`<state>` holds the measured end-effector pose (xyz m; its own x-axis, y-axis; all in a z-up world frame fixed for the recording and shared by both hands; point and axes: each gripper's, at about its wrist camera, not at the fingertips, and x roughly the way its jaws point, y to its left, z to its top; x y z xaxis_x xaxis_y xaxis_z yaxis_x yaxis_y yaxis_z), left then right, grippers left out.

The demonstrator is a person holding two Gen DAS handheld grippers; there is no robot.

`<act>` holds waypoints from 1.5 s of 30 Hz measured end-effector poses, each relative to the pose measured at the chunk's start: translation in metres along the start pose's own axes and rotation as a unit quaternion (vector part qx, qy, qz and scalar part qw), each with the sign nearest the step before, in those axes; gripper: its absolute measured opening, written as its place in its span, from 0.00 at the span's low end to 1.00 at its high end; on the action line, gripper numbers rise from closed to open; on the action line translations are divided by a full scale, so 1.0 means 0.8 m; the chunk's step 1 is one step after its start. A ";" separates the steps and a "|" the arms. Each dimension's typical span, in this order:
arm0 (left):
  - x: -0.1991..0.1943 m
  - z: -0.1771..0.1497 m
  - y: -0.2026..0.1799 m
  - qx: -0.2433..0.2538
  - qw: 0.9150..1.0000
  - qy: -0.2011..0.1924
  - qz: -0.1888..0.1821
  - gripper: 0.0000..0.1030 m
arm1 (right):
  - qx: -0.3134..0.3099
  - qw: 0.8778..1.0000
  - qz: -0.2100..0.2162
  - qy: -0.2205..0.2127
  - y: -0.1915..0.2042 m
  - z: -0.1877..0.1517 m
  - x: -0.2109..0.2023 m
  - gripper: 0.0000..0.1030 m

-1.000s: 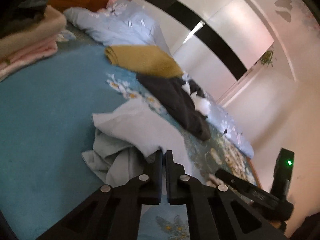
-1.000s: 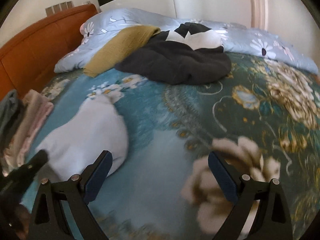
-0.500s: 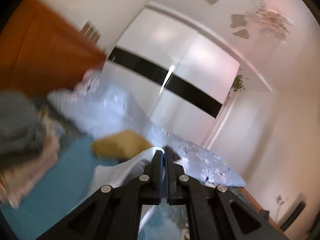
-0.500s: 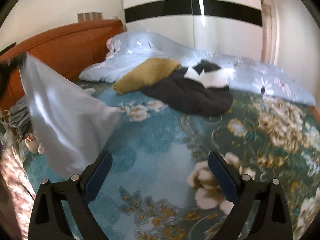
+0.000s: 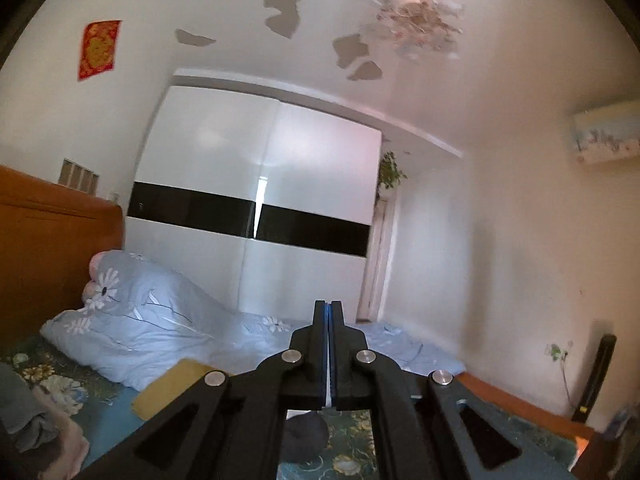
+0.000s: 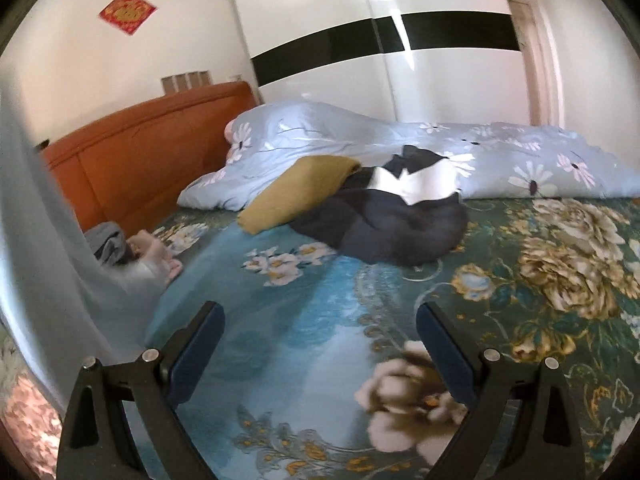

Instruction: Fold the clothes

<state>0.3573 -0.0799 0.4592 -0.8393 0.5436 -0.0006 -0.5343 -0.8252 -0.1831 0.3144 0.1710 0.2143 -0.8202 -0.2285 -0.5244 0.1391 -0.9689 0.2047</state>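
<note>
My left gripper (image 5: 328, 308) is shut and raised high, pointing at the wardrobe; only a thin pale sliver shows between its pads. In the right wrist view a pale grey-blue garment (image 6: 44, 248) hangs lifted along the left edge, its lower end trailing on the floral bedspread (image 6: 304, 292). My right gripper (image 6: 319, 312) stands open low over the bedspread with nothing between its fingers. A mustard garment (image 6: 300, 196) and a dark garment with white patches (image 6: 392, 232) lie heaped further back.
A folded stack of grey and pink clothes (image 6: 108, 244) sits by the orange headboard (image 6: 140, 156). A pale blue flowered duvet (image 6: 360, 132) lies bunched along the far side. The white wardrobe (image 5: 260, 208) stands behind the bed.
My left gripper has swung upward, lifting the pale garment off the bed so it now hangs at the left. My right gripper stayed open and tilted up slightly.
</note>
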 end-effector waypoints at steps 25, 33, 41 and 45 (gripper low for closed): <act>-0.065 -0.449 0.096 0.088 0.876 0.463 0.102 0.55 | -0.029 0.987 -0.009 0.158 -0.043 -0.103 0.040 0.94; -0.041 -0.470 0.080 0.178 0.862 0.458 0.126 0.56 | -0.010 0.980 -0.008 0.198 -0.057 -0.128 0.036 0.94; -0.023 -0.462 0.090 0.190 0.874 0.417 0.160 0.09 | 0.010 0.974 -0.013 0.227 -0.073 -0.149 0.032 0.94; -0.014 -0.437 0.122 0.139 0.890 0.385 0.199 0.09 | 0.004 0.973 0.004 0.231 -0.062 -0.152 0.037 0.94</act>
<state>0.3500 -0.1130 0.0976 -0.7072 0.0539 -0.7049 -0.3036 -0.9236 0.2339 0.3506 0.2004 0.0880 -0.4815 -0.2562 -0.8382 0.1388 -0.9666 0.2157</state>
